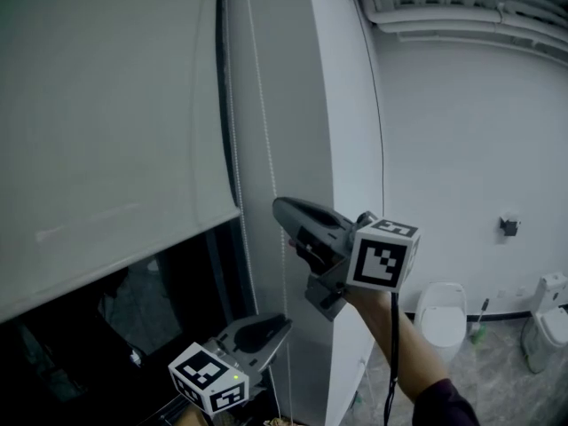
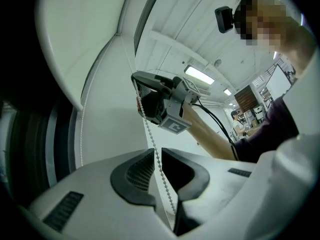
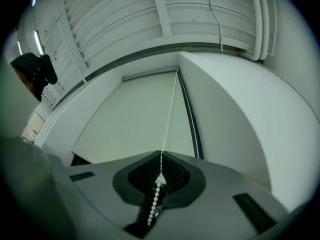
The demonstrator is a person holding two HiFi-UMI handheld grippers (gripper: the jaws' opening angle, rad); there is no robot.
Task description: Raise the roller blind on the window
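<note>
**Both tools on the bead chain, blind partway down**

I'm looking at a white-walled room with grey floor tiles and pipes (image 1: 444, 11) running under the ceiling. To the right, well clear of the window, a toilet (image 1: 441, 313) stands against the far wall, with a small dark fitting (image 1: 508, 224) mounted above it.

The roller blind (image 1: 106, 131) fills the upper left of my head view. Its bottom edge slants across the window, with dark glass (image 1: 177, 300) showing beneath it. Just right of the blind, the white window reveal (image 1: 311, 105) runs up the frame, and the bead chain (image 3: 167, 119) hangs in front of it.

My right tool (image 1: 284, 220) is the higher one, angled upward. Its own view shows its jaws closed on the chain, with beads trailing out below the pads. My left tool (image 1: 280, 327) sits lower on the same strand, jaws clamped with the chain threaded between them. From the left tool's view, the right tool is directly above on the line.

A second run of chain (image 1: 229, 105) hangs close to the blind's edge, apart from the strand I'm holding. A black cable (image 1: 392, 353) drops from the right tool along my forearm.
</note>
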